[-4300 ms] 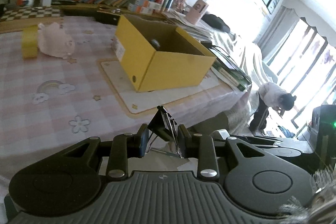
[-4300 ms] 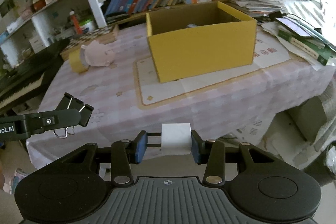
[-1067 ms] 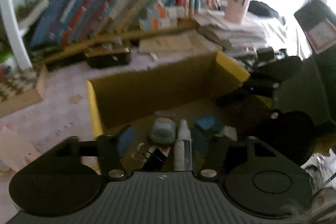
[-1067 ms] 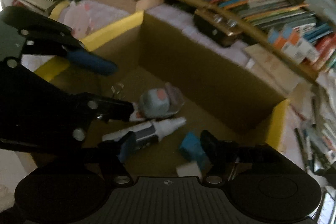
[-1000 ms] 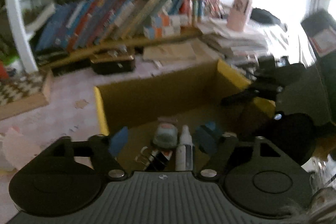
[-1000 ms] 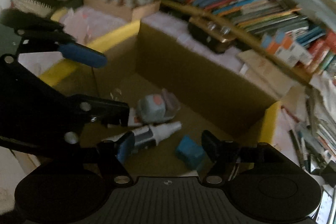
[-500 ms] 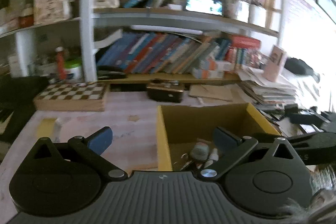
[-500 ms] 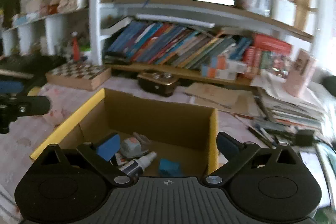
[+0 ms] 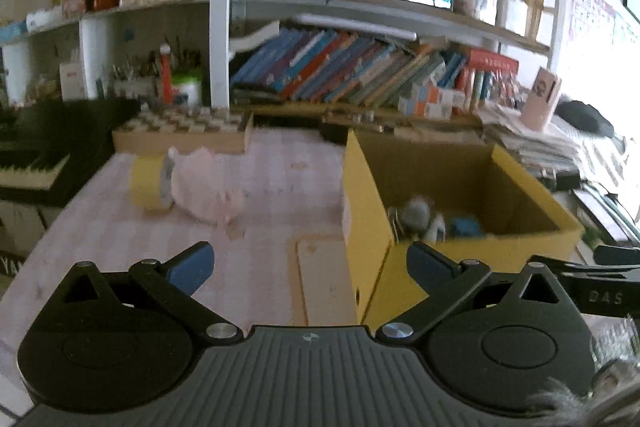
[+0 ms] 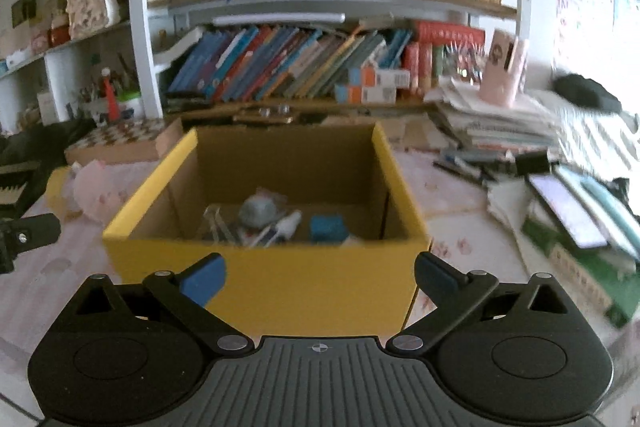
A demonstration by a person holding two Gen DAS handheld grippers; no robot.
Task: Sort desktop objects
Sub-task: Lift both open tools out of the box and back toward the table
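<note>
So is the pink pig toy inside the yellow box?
No, the pink pig toy lies on the tablecloth outside the yellow box, next to the roll of yellow tape.

A table (image 9: 276, 187) under a pale pink checked cloth carries an open yellow cardboard box (image 10: 264, 279), which sits on a light placemat (image 9: 320, 279). To the box's left, a roll of yellow tape (image 9: 150, 183) stands on edge touching a pink pig-shaped toy (image 9: 208, 191). A chessboard box (image 9: 180, 135) lies along the far edge, while stacked papers and books (image 10: 500, 127) crowd the table's right side.
</note>
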